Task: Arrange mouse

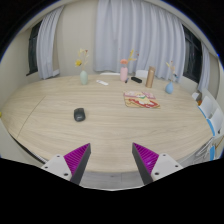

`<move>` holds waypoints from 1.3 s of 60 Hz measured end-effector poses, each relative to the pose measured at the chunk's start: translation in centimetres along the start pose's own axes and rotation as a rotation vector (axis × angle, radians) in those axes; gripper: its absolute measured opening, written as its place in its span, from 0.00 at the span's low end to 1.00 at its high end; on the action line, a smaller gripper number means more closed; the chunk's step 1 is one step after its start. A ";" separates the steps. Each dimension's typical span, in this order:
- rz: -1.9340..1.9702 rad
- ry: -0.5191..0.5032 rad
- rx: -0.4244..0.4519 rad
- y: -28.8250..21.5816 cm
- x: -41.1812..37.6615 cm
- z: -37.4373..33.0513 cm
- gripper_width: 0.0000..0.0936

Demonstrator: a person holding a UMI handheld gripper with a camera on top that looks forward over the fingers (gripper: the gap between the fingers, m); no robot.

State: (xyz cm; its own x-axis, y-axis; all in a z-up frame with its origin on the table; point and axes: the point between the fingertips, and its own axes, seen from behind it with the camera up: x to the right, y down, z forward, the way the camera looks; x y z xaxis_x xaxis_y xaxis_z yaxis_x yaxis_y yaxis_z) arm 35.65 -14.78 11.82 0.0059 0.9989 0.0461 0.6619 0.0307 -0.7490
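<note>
Lying beyond open tool (110,160): mouse (79,114).

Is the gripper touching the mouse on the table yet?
Apart. The gripper view shows the open gripper with bare table between its fingertips and the mouse, which lies well beyond them, ahead of the left finger.

surface (60,130): pale wood, rounded, wide
vase (83,75): light blue, upright near the far edge, holding yellow flowers
pink bottle (124,71): upright at the far edge
brown bottle (150,77): upright, just right of the pink one
tray (139,99): flat, holds small items, in front of the bottles
curtains (120,30): white, hanging behind the surface
</note>
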 end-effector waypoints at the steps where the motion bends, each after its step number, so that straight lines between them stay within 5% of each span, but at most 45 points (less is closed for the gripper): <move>1: 0.001 -0.001 -0.003 0.1 -0.1 0.0 0.92; 39: -0.034 -0.140 -0.002 -0.7 -14.8 4.8 0.92; 78: -0.038 -0.023 0.033 -6.5 -16.2 25.5 0.92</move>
State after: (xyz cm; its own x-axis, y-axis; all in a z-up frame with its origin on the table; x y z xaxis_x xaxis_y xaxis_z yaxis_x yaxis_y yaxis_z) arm 12.10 -30.31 -0.93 -0.0363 0.9976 0.0593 0.6363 0.0689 -0.7683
